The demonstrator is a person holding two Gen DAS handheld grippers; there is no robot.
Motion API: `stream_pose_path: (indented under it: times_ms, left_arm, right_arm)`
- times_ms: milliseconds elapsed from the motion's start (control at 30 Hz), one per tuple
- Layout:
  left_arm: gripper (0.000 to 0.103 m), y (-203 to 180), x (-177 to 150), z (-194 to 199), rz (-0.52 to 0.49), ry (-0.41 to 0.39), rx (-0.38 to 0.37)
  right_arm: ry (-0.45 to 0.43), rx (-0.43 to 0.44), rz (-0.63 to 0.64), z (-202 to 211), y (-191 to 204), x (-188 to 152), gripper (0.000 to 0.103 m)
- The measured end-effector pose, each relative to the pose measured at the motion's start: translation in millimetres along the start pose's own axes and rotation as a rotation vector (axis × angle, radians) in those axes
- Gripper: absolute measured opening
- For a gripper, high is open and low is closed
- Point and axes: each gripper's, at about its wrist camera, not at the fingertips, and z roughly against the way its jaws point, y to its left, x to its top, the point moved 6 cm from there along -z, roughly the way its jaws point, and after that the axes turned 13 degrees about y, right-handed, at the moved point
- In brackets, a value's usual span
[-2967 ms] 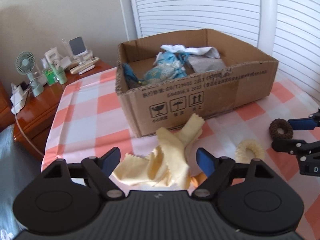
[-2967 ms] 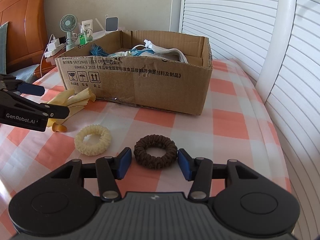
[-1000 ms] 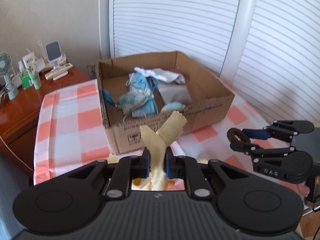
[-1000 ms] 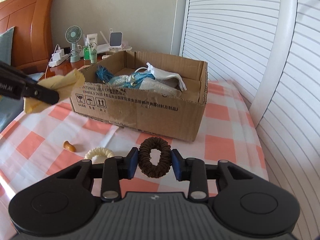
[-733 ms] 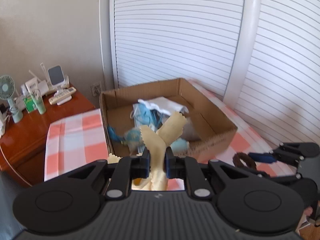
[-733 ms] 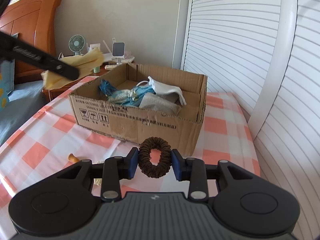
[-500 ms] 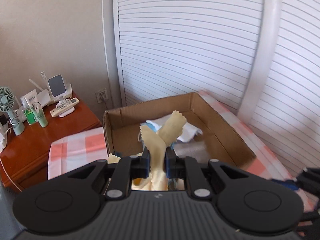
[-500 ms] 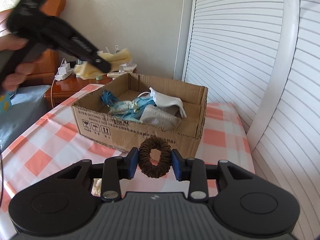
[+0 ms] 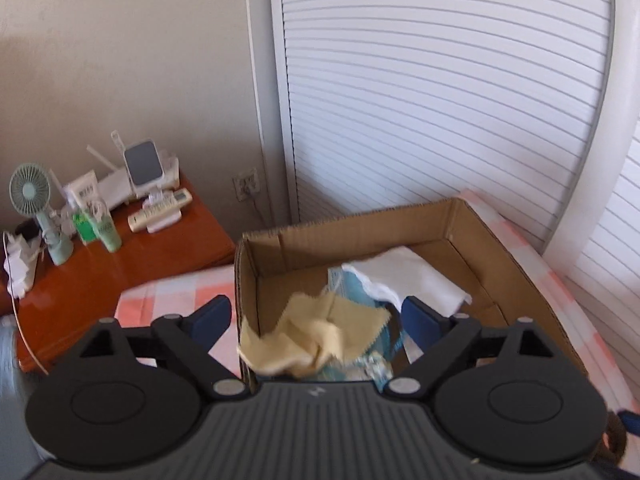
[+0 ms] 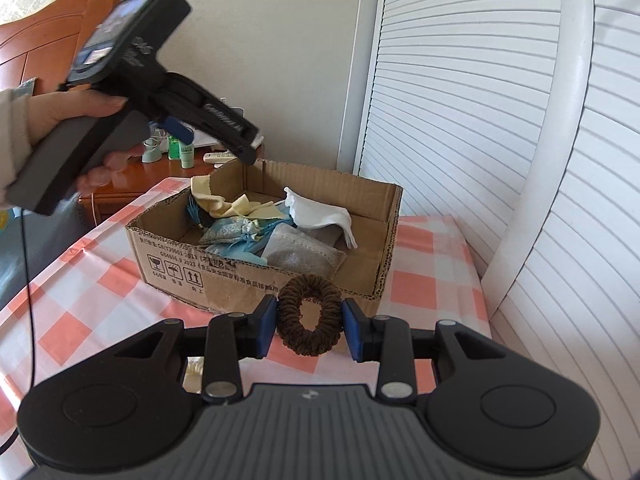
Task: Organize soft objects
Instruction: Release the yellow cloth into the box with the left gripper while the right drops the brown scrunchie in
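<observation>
Left gripper [image 9: 316, 320] fingers opening wide above cardboard box [image 10: 372, 280]; yellow cloth [image 9: 316, 336] lies loose inside (nothing gripped); right gripper [image 10: 310, 326] fingers clamp brown scrunchie [image 10: 310, 314] before box.

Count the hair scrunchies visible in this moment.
1. A brown scrunchie sits pinched in the right gripper, in front of the cardboard box. Others may be hidden below the gripper body.

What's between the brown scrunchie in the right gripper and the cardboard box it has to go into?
Only the near wall of the cardboard box: the brown scrunchie, clamped in the right gripper, hangs in front of it, so it likely must clear that wall.
</observation>
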Motion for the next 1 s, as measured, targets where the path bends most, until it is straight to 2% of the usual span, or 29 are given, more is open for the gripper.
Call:
stream_pose_path:
  times_ms: [167,467,633,800,833,900,933,967,1000]
  left_arm:
    - [0.094,-14,-32,31,-0.052,0.016,0.021]
    - [0.095,-38,-101,91,-0.112,-0.021,0.032]
    - [0.095,-47,-126,108,-0.127,-0.033,0.061]
    - [0.095,-51,-138,114,-0.107,-0.038,0.026]
    - [0.095,-51,-139,114,-0.109,-0.037,0.027]
    - [0.095,-51,-140,112,-0.113,-0.036,0.039]
    - [0.095,-49,-141,110,-0.109,-0.033,0.038]
    - [0.096,-48,-142,110,-0.103,-0.03,0.033]
    - [0.096,-46,-142,109,-0.093,-0.028,0.029]
  right_arm:
    - [-0.023,0.001,0.001,3,-3,11,0.04]
    - [-0.04,-0.007,0.024,-4,-11,55,0.04]
    - [-0.004,0.016,-0.014,-37,-22,89,0.04]
    - [0.051,0.029,-0.072,-79,-31,114,0.04]
    - [0.06,0.01,-0.074,-86,-32,117,0.044]
    - [0.053,-0.035,-0.074,-94,-34,122,0.065]
    - [0.047,-0.048,-0.079,-96,-35,124,0.088]
    - [0.04,-0.051,-0.091,-97,-37,124,0.101]
    - [0.031,-0.042,-0.107,-96,-39,124,0.103]
